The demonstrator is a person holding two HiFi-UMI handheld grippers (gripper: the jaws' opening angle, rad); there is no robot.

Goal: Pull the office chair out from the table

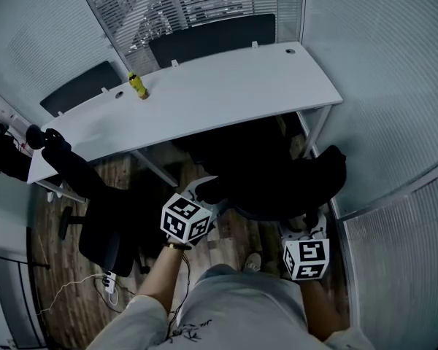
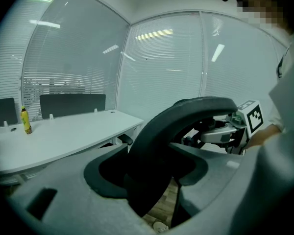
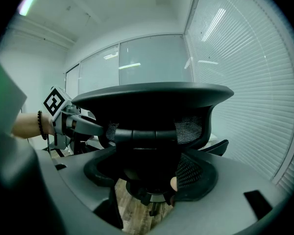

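Note:
The black office chair (image 1: 277, 181) sits pushed under the white table (image 1: 226, 86), its back toward me. My left gripper (image 1: 208, 188) is at the left end of the chair's curved top rest, and in the left gripper view (image 2: 147, 175) that dark curved rest (image 2: 186, 116) passes between the jaws, which are shut on it. My right gripper (image 1: 306, 221) is at the right side of the same chair back. In the right gripper view (image 3: 152, 175) the rest's bracket and mesh back (image 3: 152, 94) fill the gap between the jaws, shut on them.
A yellow bottle (image 1: 138, 86) stands on the table's far left. A second black chair (image 1: 95, 210) stands left of me, with a cable and power strip (image 1: 108, 281) on the wood floor. Glass walls with blinds close in at the right, and a table leg (image 1: 317, 133) stands beside the chair.

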